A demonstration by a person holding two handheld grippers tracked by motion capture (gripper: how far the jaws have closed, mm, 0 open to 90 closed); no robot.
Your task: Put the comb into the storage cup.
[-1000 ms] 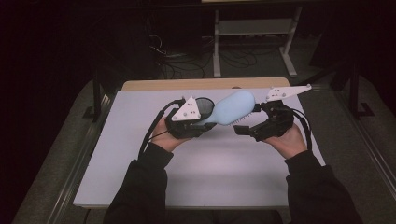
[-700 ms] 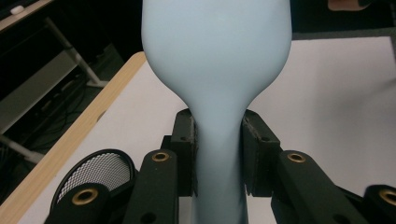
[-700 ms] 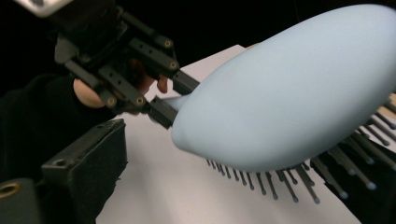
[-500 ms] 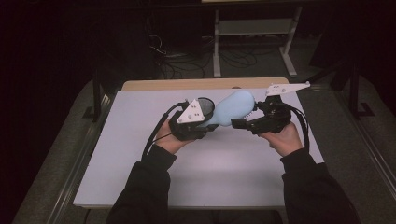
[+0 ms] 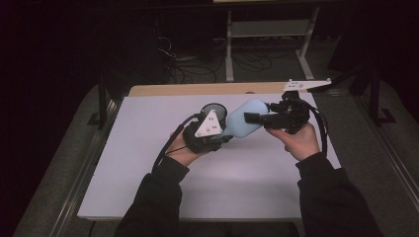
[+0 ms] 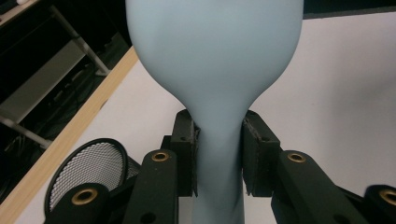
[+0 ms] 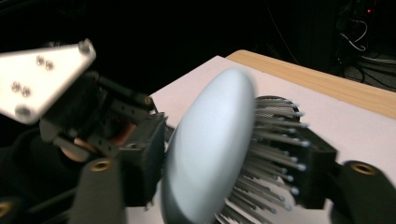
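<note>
The pale blue hairbrush [image 5: 245, 123] is held above the white table [image 5: 148, 187], a little above the middle of the high view, between the two grippers. Its narrow handle is clamped between the pads of the left gripper [image 6: 218, 158], and the wide head rises to the top of the left gripper view. The left hand [image 5: 184, 150] comes from the lower middle of the frame, the forearm in a dark sleeve, and the gripper points to the right and upward.

The right gripper [image 7: 224, 163] has just been closing its jaws, and the head of the brush is between them: one jaw is at the smooth back, the other at the tips of the bristles [image 7: 275, 154]. I cannot tell if the pads already press on it. The right hand [image 5: 299, 140] holds this gripper level, pointing to the left.

A black mesh cup [image 5: 214, 112] stands on the table just behind the left gripper.
</note>
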